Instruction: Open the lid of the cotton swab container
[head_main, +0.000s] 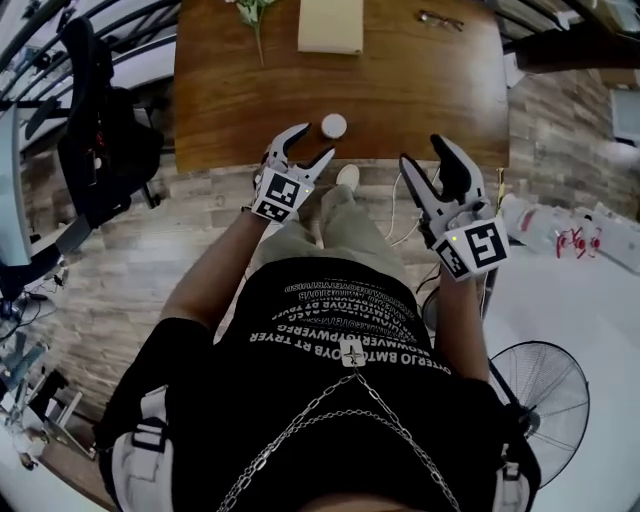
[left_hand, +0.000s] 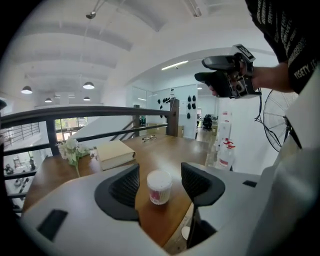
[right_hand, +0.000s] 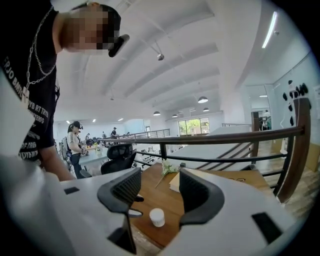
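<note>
While left gripper (head_main: 312, 143) and right gripper (head_main: 422, 150) are held open, cotton swab container (head_main: 333, 126) is seen just beyond left jaws, untouched.

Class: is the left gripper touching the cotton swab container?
Apart. Left gripper view: table shows between cotton swab container and left gripper on both sides.

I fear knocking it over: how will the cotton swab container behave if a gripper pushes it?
The container is small and looks like thin plastic, so it is probably light and may slide when pushed. It stands near the edge of the table, so a push could send it off. Being round, it would likely roll if tipped.
</note>
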